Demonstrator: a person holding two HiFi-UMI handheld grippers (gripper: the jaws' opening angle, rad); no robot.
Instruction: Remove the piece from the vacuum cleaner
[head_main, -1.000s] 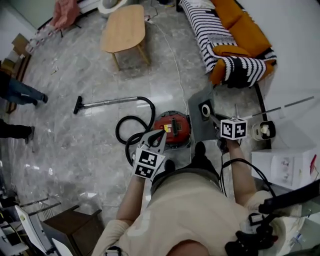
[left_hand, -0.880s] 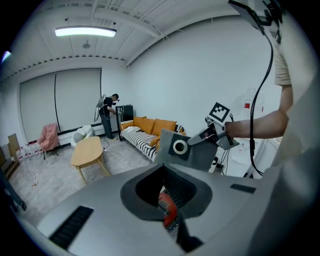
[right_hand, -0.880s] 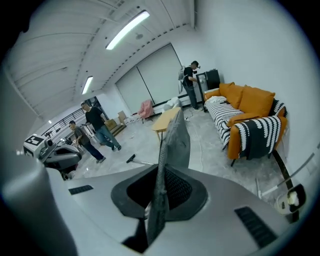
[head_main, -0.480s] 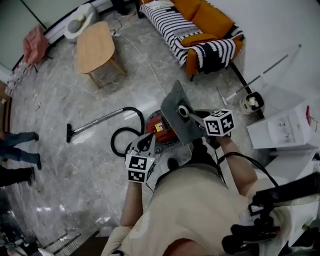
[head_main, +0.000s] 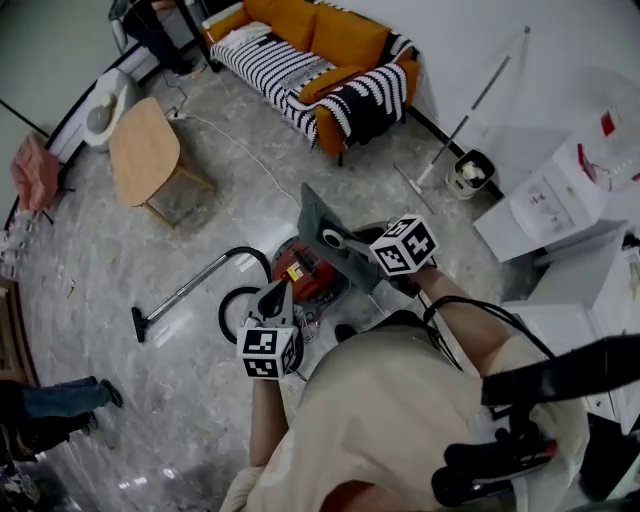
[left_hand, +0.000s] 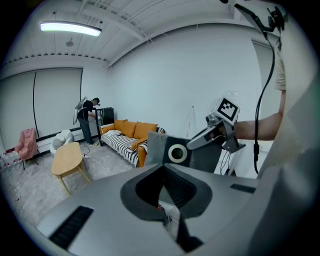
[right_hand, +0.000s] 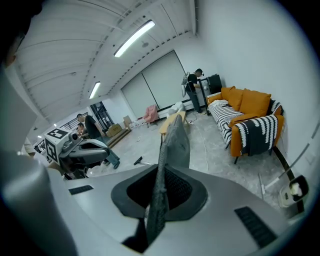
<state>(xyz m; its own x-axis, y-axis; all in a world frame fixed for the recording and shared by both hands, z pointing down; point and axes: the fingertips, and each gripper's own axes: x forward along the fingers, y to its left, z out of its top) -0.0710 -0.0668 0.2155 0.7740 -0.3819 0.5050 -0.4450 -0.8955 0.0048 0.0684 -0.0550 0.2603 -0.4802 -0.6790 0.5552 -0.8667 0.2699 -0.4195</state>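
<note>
An orange sofa (head_main: 318, 28) with a striped throw fills the top of the frame. At centre, the red vacuum cleaner (head_main: 298, 273) sits on the floor. The flat grey piece (head_main: 318, 222) hangs at its upper right, pinched edge-on in the right tongs (head_main: 349, 243). The left tongs (head_main: 277, 291), lower left, are closed and empty.

The floor (head_main: 120, 300) is glossy grey veined stone. At upper left, the coffee table (head_main: 143, 150) is pale matt wood. The vacuum cleaner (head_main: 300, 272) body is shiny red plastic. The grey piece (head_main: 318, 215) looks matt and felt-like, with a smooth white ring.
</note>
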